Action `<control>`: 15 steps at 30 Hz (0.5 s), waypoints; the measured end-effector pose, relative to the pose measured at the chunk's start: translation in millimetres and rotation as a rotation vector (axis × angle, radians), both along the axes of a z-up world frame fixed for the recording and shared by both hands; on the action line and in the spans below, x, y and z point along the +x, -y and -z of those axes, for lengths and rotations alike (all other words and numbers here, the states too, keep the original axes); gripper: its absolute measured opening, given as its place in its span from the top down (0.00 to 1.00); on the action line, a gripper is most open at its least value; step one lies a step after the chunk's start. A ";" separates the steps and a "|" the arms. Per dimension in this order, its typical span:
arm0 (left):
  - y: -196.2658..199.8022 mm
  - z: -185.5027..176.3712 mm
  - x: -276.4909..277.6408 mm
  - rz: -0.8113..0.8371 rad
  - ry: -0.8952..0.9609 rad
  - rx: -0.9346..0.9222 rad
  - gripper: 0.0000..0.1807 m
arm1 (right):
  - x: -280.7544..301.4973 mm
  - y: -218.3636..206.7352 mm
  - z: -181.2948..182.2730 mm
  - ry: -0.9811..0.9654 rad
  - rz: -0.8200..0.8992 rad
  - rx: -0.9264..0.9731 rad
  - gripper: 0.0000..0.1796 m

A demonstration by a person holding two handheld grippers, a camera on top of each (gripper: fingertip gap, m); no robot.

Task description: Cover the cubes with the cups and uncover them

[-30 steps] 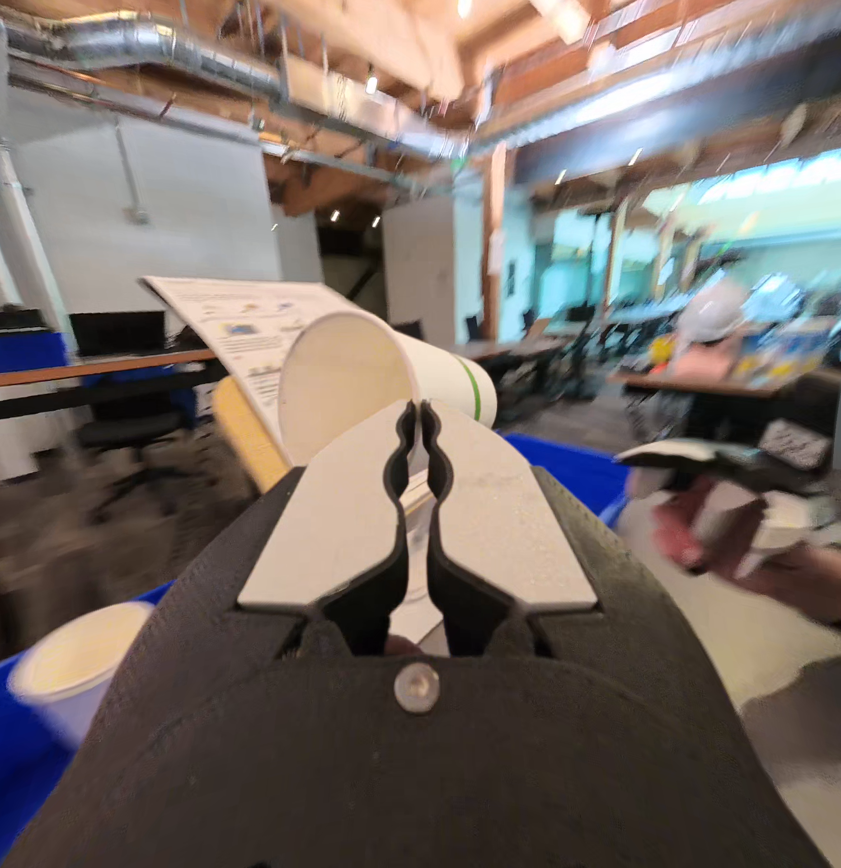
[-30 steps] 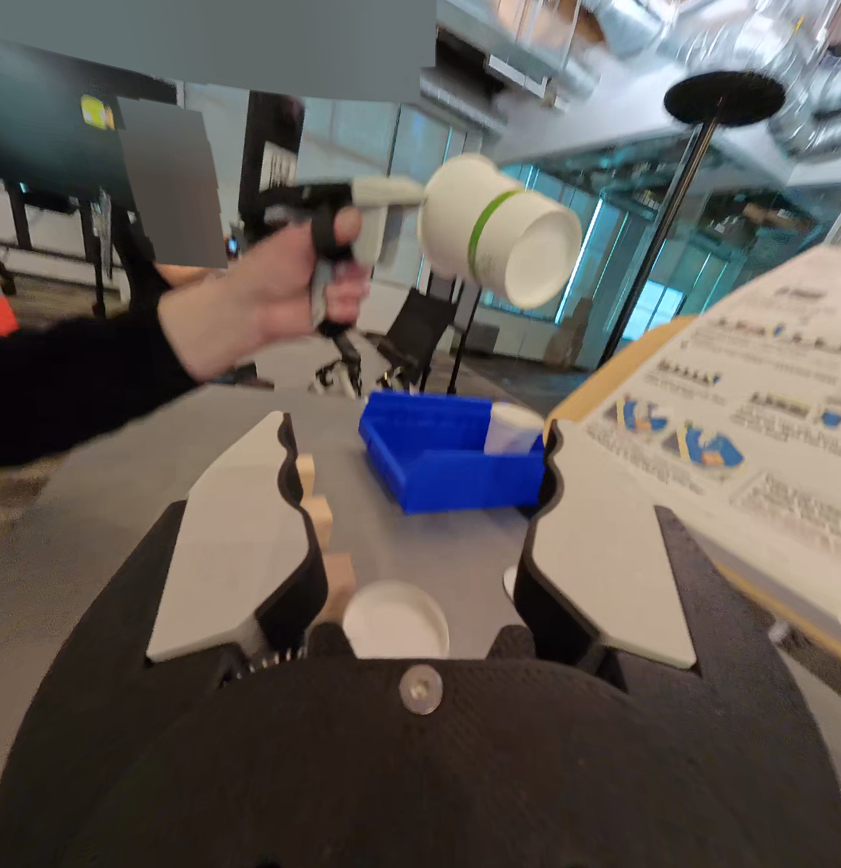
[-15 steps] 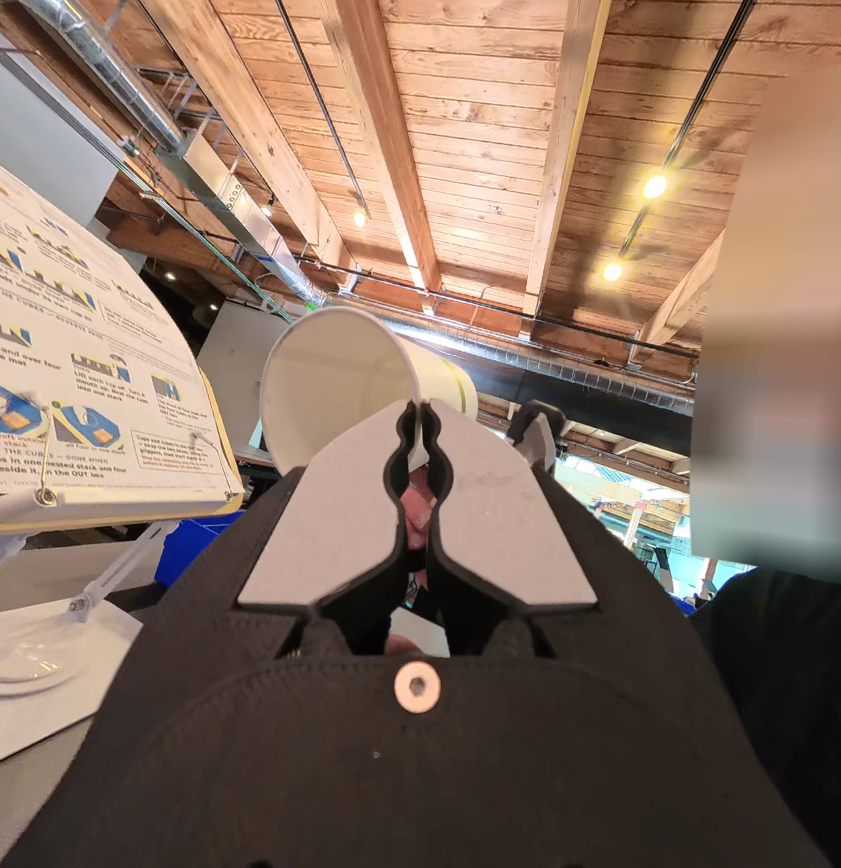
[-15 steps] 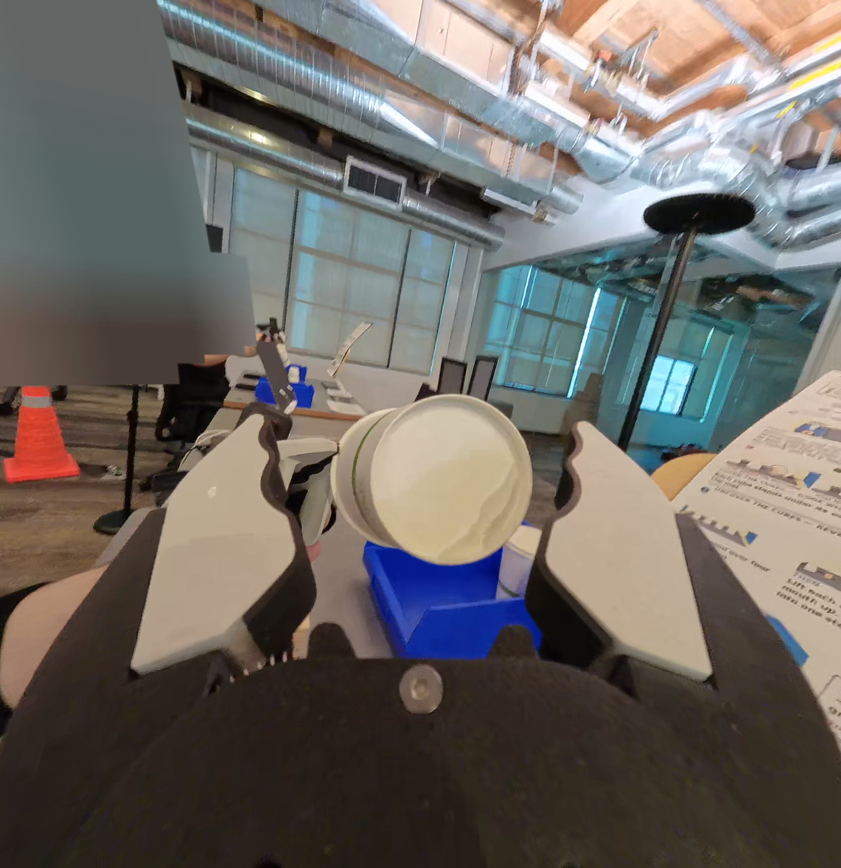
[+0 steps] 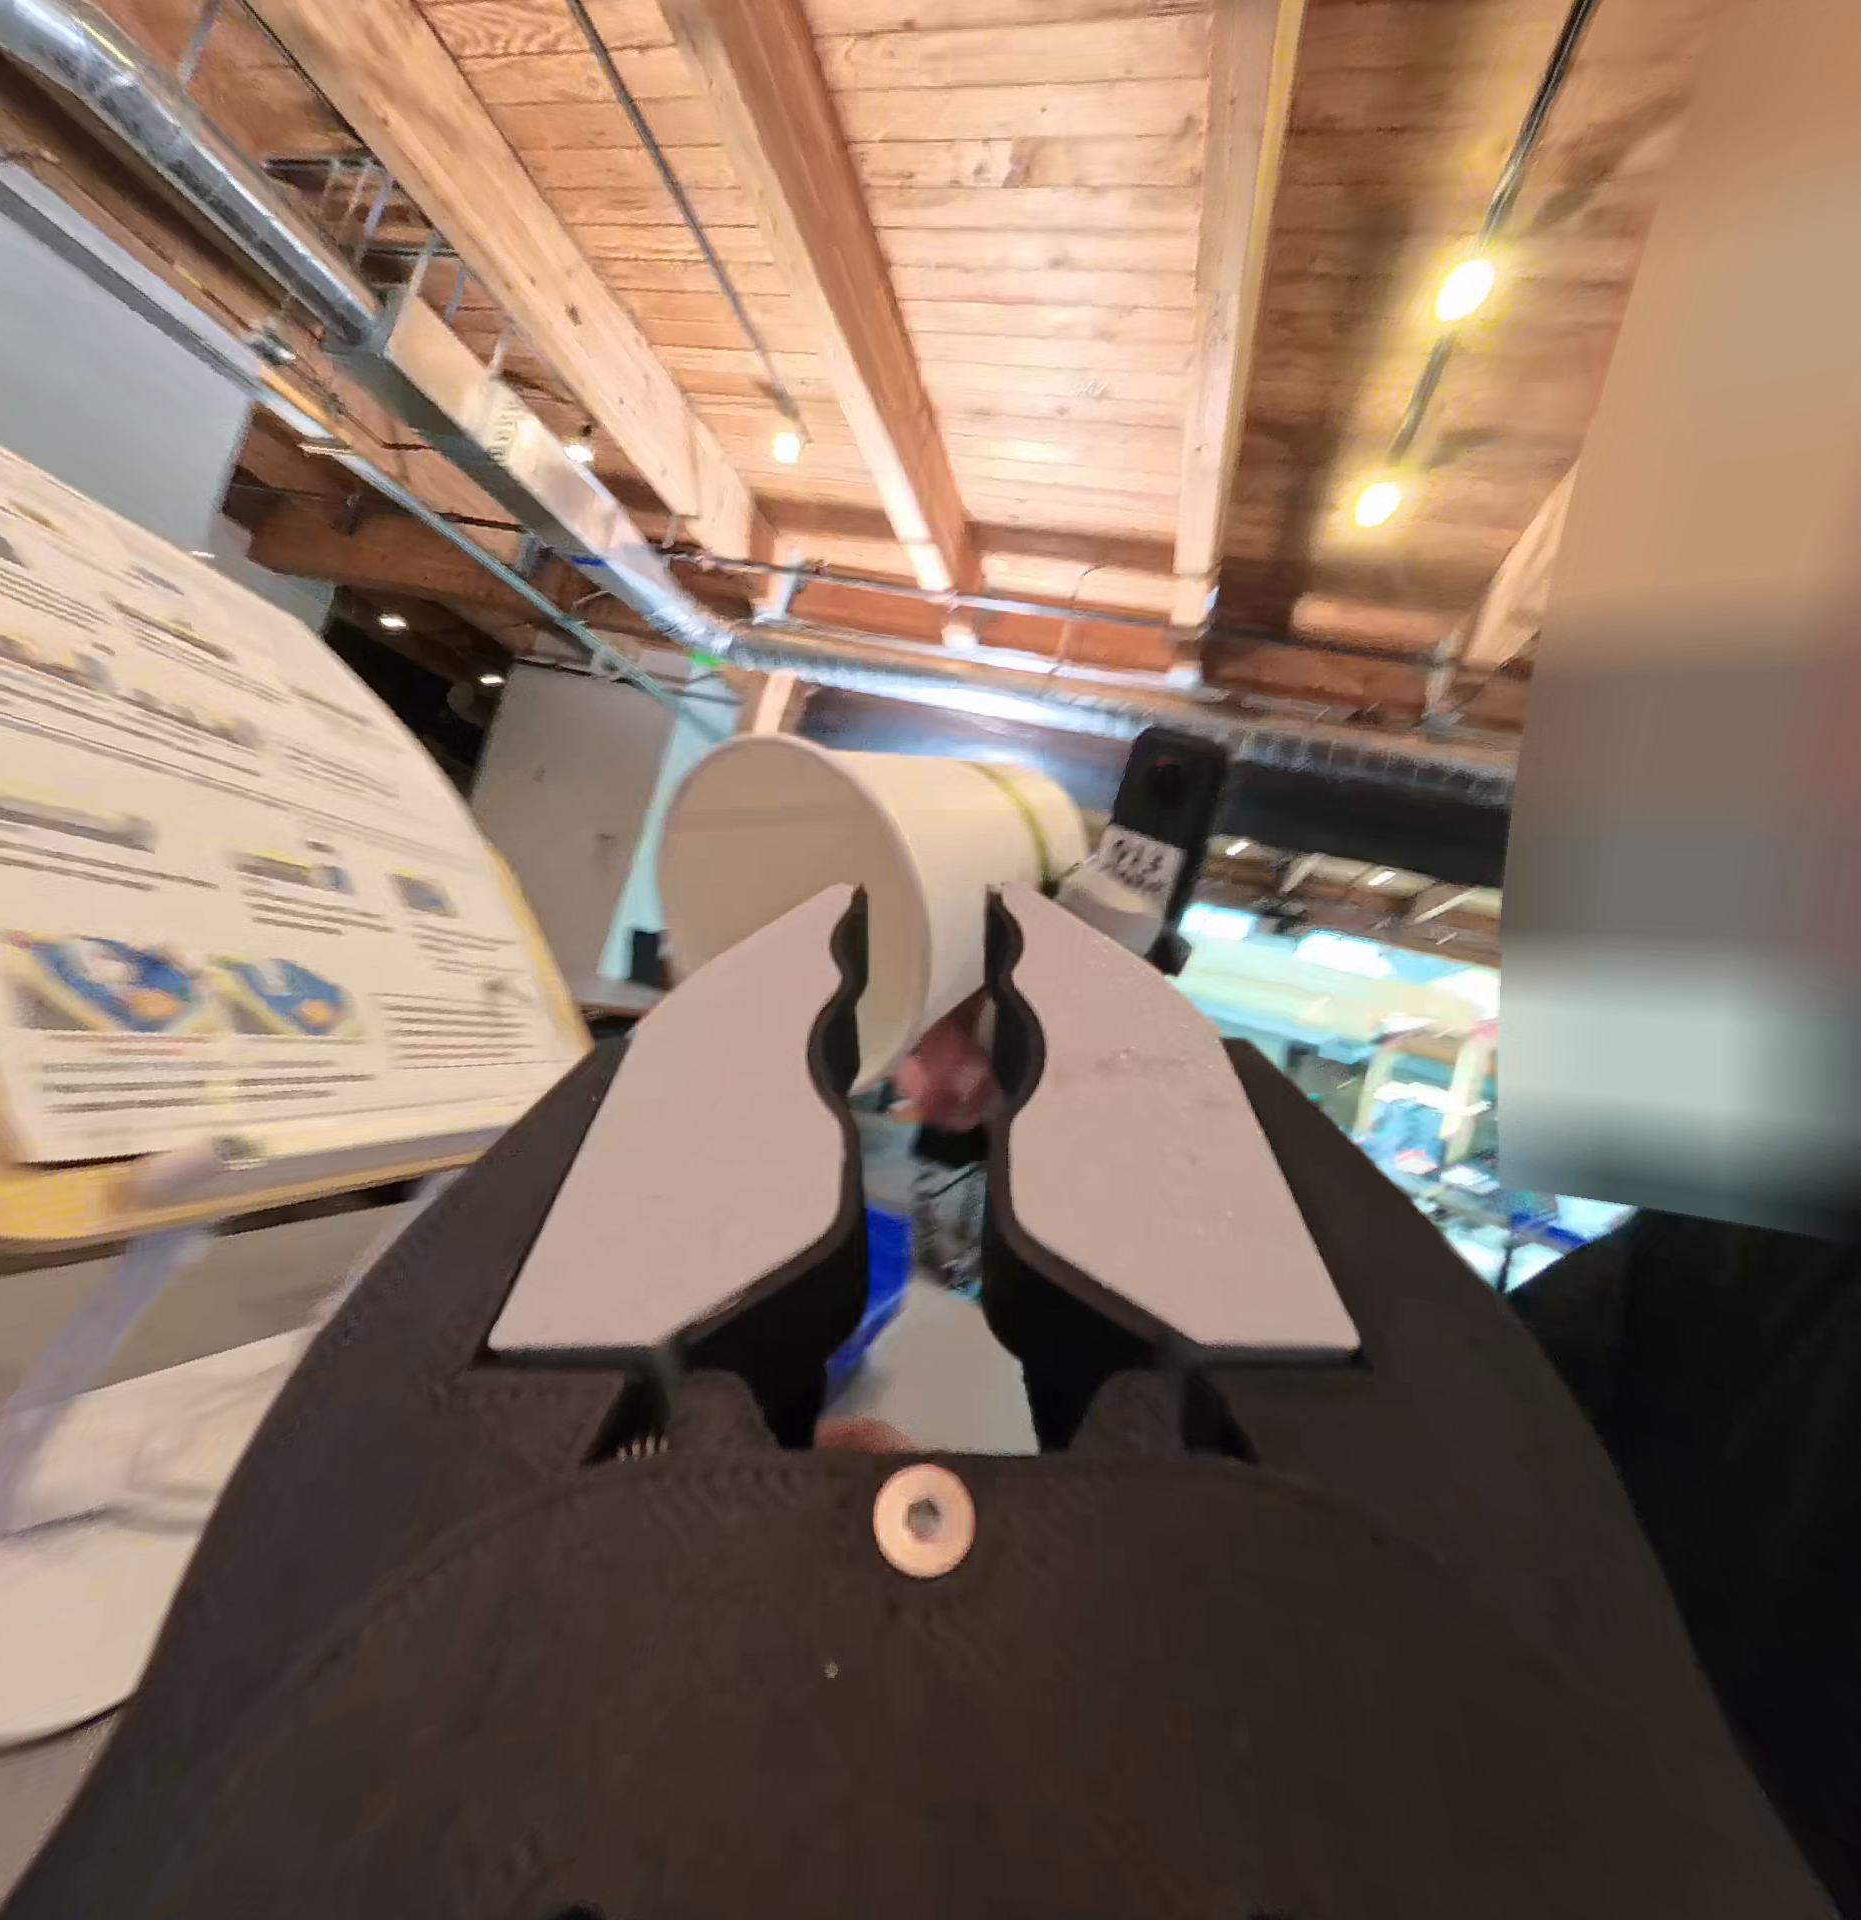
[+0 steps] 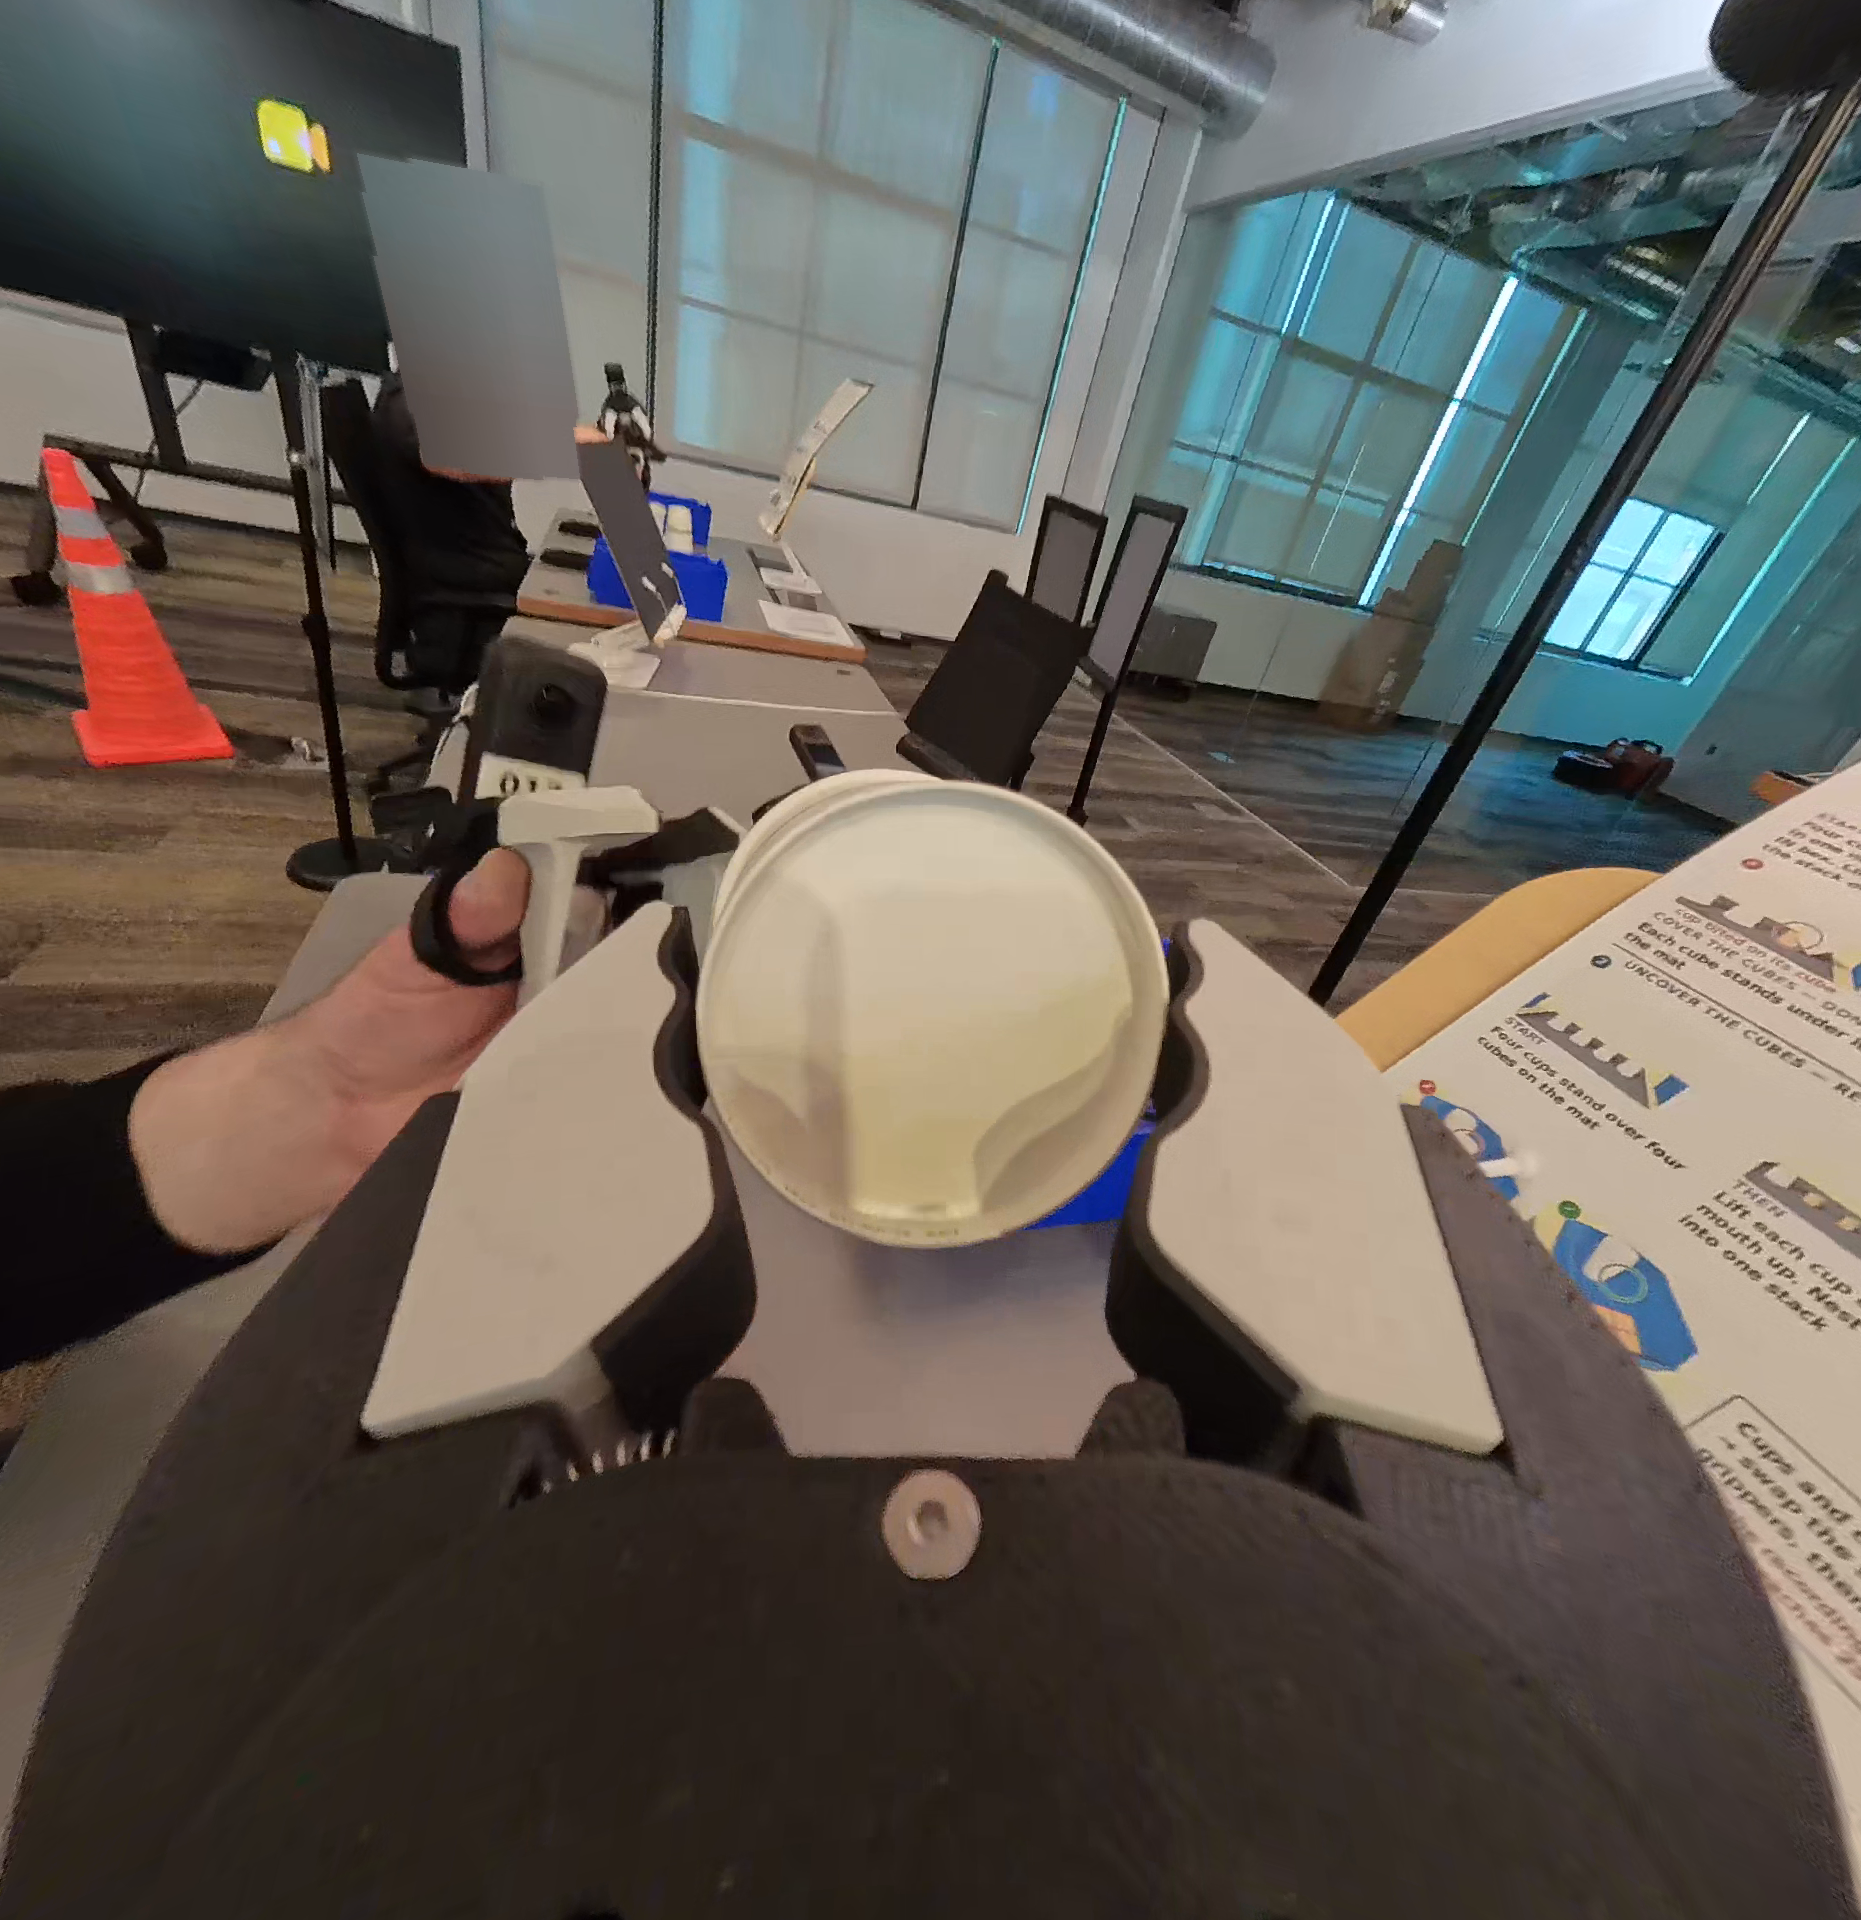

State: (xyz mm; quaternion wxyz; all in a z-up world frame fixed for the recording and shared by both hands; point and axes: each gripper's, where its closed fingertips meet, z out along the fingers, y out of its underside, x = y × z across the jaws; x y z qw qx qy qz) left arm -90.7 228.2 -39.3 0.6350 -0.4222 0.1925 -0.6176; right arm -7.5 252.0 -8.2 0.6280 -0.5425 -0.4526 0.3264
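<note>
The white cup (image 6: 931,1003) lies on its side in the air, long axis running from one gripper toward the other: its flat base faces the right gripper (image 6: 924,997) and its open mouth (image 5: 791,873) faces the left gripper (image 5: 921,914). The right fingers (image 6: 1290,1164) pinch the cup's base from both sides. The left fingers (image 5: 697,1132) are parted a little, with the cup's wall just beyond their tips. Under the cup lies a grey surface (image 6: 926,1351) with a blue bin (image 6: 1097,1195). An instruction sheet (image 6: 1674,1143) stands to the right of the right fingers. Wooden ceiling beams (image 5: 832,291) run overhead.
</note>
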 end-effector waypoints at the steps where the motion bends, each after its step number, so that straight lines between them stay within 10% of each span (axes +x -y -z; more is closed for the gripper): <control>1: -6.2 2.3 -10.7 -0.075 -0.071 0.018 0.89 | -1.7 0.5 -1.4 0.034 -0.008 -0.010 0.52; 8: -69.4 32.7 -137.7 -0.666 -0.423 0.044 1.00 | -63.3 18.1 50.1 0.405 -0.145 -0.174 0.52; 15: -93.2 102.5 -190.3 -0.821 -0.464 -0.066 1.00 | -125.8 17.7 163.3 0.823 -0.176 -0.322 0.52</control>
